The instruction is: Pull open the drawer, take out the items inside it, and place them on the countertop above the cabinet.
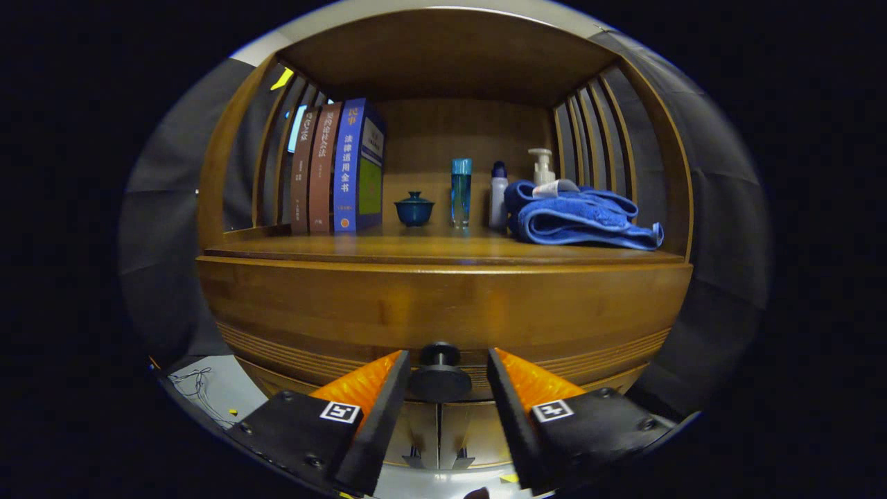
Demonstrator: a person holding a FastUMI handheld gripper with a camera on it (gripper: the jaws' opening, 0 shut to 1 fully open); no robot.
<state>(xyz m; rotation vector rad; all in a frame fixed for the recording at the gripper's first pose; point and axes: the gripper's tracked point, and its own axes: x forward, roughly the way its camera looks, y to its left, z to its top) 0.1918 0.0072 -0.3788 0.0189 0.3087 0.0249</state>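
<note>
A: Drawer [443, 312] front, shut flush in the cabinet, fills the view at 6 o'clock below the counter [443, 251]; its dark round knob [440, 378] sits between the two fingers of the gripper [442, 374].

B: Are the jaws on it?

A: Not that the picture proves. They stand moderately apart, one finger on each side of the knob, with a thin gap showing on both sides. By my reading this is the first step, lining up to grasp before the pull.

B: What does the next move need?

A: Likely a squeeze onto the knob's neck, then a straight draw back toward 6 o'clock, level with the drawer's run. A tilted pull could slip off the flared cap.

B: And room on top?

A: The counter is crowded at the back. Three books [336, 170] stand at 10 o'clock, a small lidded cup [414, 209] and a blue bottle [461, 192] near 12, then a white bottle [497, 197], a pump dispenser [542, 166] and a folded blue towel [582, 218] at 2 o'clock. The front strip of the counter, nearest the edge, lies bare.

B: Limits?

A: Slatted side walls close in at 9 and 3 o'clock, and a wooden top caps the space at 12, so anything lifted out should go in low over the front edge. The drawer's contents cannot be seen yet.
</note>
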